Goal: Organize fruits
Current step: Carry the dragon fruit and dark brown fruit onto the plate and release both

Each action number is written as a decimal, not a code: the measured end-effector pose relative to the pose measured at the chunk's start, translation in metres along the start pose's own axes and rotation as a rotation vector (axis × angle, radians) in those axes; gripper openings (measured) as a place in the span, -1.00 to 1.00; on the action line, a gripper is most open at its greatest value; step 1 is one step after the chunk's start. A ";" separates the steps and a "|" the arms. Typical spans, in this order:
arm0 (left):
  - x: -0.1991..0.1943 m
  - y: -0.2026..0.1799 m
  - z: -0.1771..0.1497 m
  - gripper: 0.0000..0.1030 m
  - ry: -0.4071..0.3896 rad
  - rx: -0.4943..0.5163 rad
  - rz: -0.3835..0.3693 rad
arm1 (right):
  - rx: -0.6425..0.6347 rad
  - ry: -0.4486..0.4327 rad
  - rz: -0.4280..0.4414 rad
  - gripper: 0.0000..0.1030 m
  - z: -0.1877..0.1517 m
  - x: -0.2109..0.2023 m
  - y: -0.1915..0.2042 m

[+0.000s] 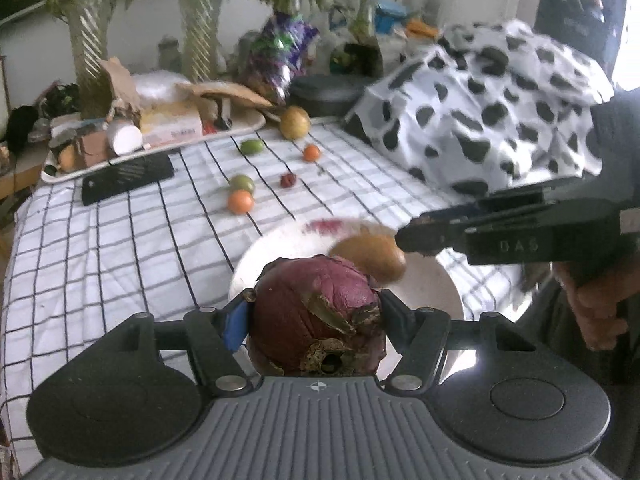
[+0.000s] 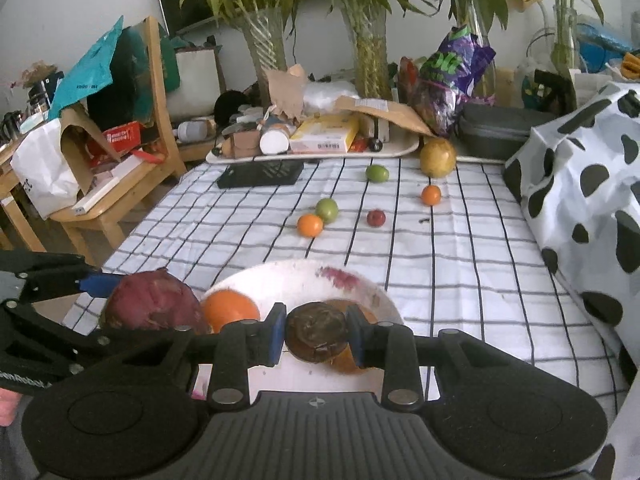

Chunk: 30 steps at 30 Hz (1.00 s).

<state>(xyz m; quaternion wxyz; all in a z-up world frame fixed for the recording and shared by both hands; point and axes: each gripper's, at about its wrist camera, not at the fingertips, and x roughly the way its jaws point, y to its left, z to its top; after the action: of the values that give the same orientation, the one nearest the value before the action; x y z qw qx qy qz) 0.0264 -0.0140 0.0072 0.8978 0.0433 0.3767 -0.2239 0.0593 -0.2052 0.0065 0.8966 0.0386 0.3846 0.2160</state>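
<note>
My left gripper point(image 1: 316, 300) is shut on a big wrinkled purple-red fruit point(image 1: 312, 320), held above the near rim of a white plate point(image 1: 276, 244). My right gripper point(image 2: 316, 332) is shut on a small round brown fruit point(image 2: 316, 330) over the same plate point(image 2: 288, 276). An orange point(image 2: 230, 308) lies on the plate, and another orange fruit point(image 2: 346, 360) shows behind the brown one. In the left wrist view the right gripper point(image 1: 404, 240) comes in from the right with the brown fruit point(image 1: 370, 258). The purple fruit point(image 2: 154, 300) appears at the left of the right wrist view.
Loose on the checked cloth point(image 2: 460, 280) lie two small oranges point(image 2: 310, 225), two green fruits point(image 2: 327, 209), a small red fruit point(image 2: 376, 218) and a large yellow fruit point(image 2: 438, 157). A black case point(image 2: 262, 173) and cluttered tray point(image 2: 320, 152) sit behind. A spotted cloth point(image 2: 580, 184) rises at right.
</note>
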 end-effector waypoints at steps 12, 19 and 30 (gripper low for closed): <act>0.022 -0.007 -0.005 0.26 0.089 0.030 0.000 | -0.021 0.145 -0.009 -0.35 -0.014 0.021 0.001; 0.029 -0.016 -0.004 0.40 0.110 0.085 0.029 | -0.004 0.166 -0.019 -0.35 -0.016 0.025 -0.004; 0.011 -0.012 0.000 0.56 0.011 0.056 -0.015 | 0.030 0.139 -0.020 0.29 -0.015 0.019 -0.009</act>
<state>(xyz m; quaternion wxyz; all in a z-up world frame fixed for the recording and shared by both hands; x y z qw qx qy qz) 0.0273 -0.0289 0.0008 0.8924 0.0671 0.3756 -0.2409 0.0640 -0.2067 -0.0190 0.8692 0.0331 0.4494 0.2034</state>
